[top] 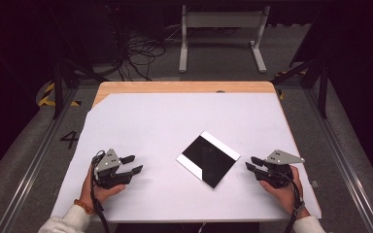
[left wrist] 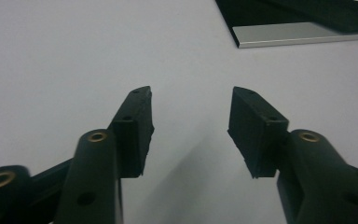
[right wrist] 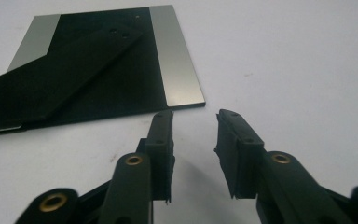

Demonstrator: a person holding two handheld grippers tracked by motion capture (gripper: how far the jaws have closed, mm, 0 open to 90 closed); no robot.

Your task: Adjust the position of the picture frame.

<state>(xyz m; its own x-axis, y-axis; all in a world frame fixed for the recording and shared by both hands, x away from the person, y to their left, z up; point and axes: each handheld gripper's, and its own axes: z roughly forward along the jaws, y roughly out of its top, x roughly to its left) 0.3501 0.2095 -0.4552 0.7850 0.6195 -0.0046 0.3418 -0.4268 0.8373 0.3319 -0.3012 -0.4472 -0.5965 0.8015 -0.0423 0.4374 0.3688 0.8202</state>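
Left hand-held gripper (top: 132, 165) and right hand-held gripper (top: 252, 163), jaws apart and empty, rest on the counter (top: 150, 121) flanking a flat black-and-silver panel (top: 208, 158).

bench (top: 184, 88) has a wood top, bare strip showing along the 12 o'clock edge, the rest under a white sheet (top: 150, 126) with its 10 o'clock corner cut off. grey floor (top: 24, 145) all round. white metal frame (top: 221, 29) stands past the bench at 12, tangle of black cables (top: 143, 51) at 11. yellow-black hazard tape (top: 46, 94) at 10, a "4" (top: 69, 139) marked on the floor at 9
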